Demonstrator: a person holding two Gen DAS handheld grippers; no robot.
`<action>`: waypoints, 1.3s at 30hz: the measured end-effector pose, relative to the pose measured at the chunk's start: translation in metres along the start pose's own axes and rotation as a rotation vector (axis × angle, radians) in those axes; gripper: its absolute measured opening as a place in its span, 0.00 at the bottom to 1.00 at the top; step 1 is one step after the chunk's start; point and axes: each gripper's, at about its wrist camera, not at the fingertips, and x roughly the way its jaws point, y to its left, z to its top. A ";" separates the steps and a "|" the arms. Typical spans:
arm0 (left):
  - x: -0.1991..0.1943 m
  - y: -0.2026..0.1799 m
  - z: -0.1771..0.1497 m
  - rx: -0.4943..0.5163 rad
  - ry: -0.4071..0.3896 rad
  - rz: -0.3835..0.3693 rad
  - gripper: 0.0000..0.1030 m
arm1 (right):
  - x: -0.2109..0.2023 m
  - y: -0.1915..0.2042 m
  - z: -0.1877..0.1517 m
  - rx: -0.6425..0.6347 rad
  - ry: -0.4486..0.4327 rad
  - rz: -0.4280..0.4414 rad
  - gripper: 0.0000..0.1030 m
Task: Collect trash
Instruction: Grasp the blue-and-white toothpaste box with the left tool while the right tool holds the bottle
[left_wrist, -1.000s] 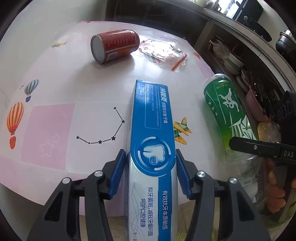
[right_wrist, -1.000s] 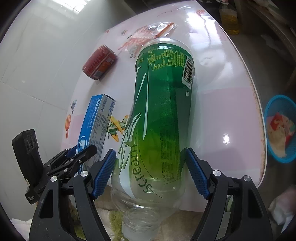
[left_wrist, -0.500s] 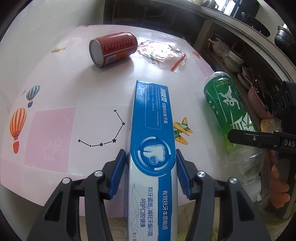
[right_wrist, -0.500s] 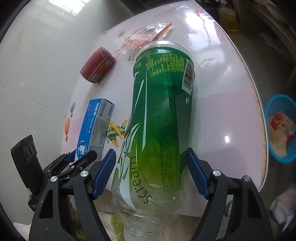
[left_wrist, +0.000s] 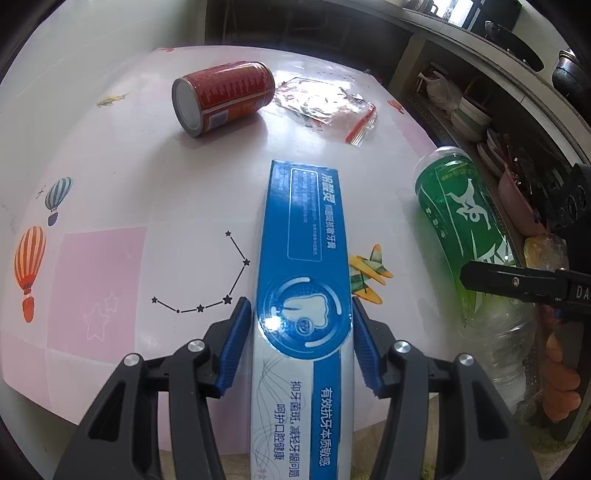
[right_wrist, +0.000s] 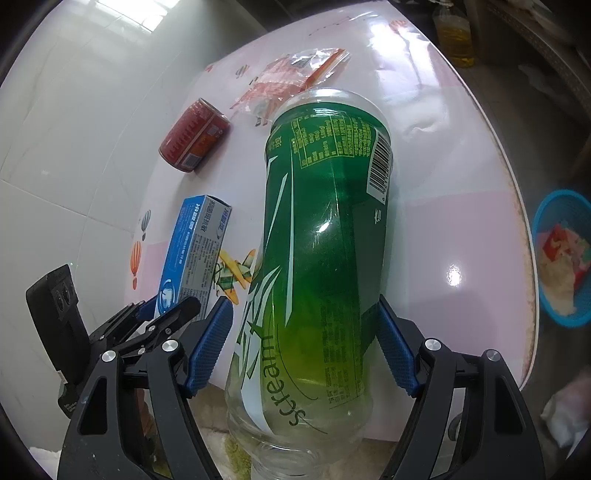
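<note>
Gripping one piece of rubbish in each tool, a person stands at the near edge of a round table (left_wrist: 110, 166) with the pick-up done and the carry not yet begun. The left gripper (left_wrist: 301, 347) is clamped on a blue toothpaste box (left_wrist: 304, 258), its blue pads pressed to the carton's long sides near the printed tooth. The right gripper (right_wrist: 303, 354) is closed around a green plastic bottle (right_wrist: 325, 229), held low on the body with the neck end towards the camera; whether the left pad quite touches the label is hard to judge through the lens. Both tools tilt steeply down over the tabletop, side by side, box and bottle jutting out ahead of them and seemingly raised off the surface. Beyond them a red can (left_wrist: 225, 98) lies on its side next to a crumpled clear wrapper (left_wrist: 325, 105), both untouched. A blue basket (right_wrist: 563, 258) already holding scraps sits on the floor past the table's right rim. The next move probably calls for swinging both loads that way, clearing the table edge, and releasing over the basket before returning for the can and wrapper.
</note>
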 end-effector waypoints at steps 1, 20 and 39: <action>0.001 0.000 0.001 -0.002 0.002 -0.001 0.50 | 0.000 0.000 0.000 0.000 0.000 0.000 0.71; 0.001 0.001 0.008 0.007 -0.050 0.006 0.48 | -0.002 -0.006 0.002 0.040 -0.007 0.027 0.58; -0.023 -0.007 0.004 0.028 -0.123 0.004 0.47 | -0.012 0.000 -0.004 0.014 -0.047 0.037 0.57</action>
